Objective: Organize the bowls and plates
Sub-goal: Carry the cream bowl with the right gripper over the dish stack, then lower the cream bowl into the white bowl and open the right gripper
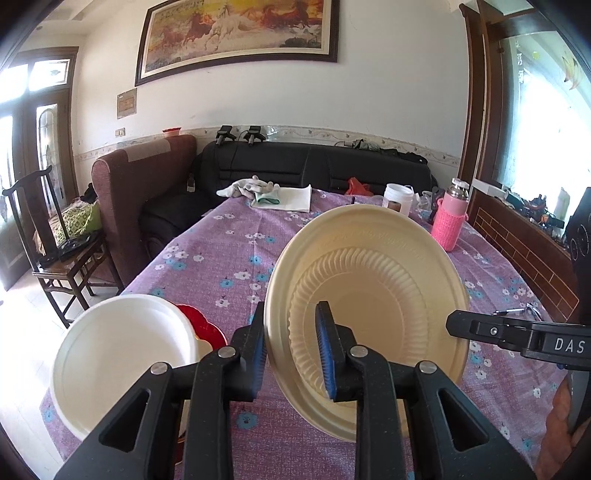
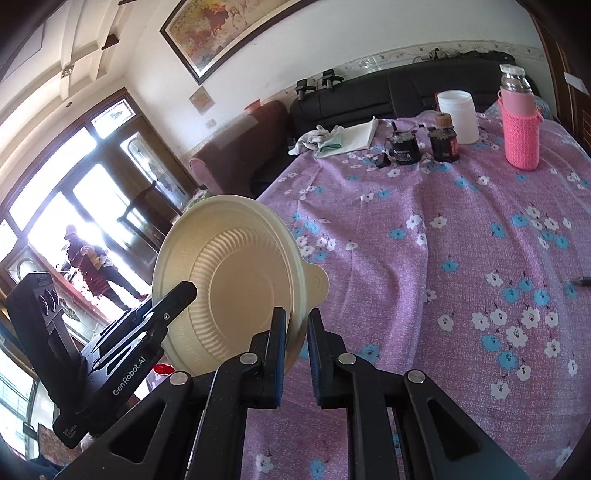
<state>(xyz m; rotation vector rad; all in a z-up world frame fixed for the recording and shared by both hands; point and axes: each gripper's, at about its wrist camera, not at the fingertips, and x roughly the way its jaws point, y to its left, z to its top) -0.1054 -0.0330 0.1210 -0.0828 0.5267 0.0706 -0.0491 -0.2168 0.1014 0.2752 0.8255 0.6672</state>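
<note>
We see a long table with a purple flowered cloth [image 1: 229, 258]. At the left of the room are a glass door and a dark wooden chair [image 1: 55, 236]. Next come a brown armchair [image 1: 140, 184] and a black sofa [image 1: 314, 166] against the white wall, with a big horse picture [image 1: 236, 33] above. At the far end of the table lie folded cloths [image 1: 273, 195], then a white jar [image 1: 397, 197] and a pink bottle [image 1: 452, 218].

Near the left edge of the table sits a white bowl [image 1: 118, 354], with a red plate [image 1: 203, 325] just behind it.

Both tongs point down a bit toward the table. The left tongs [image 1: 295, 347] pinch the rim of a cream plate [image 1: 369, 295], one pad on each side. The plate stands tilted on its edge, up off the cloth. The right tongs [image 2: 296, 347] are almost closed and pinch the other side of the same plate.
</note>
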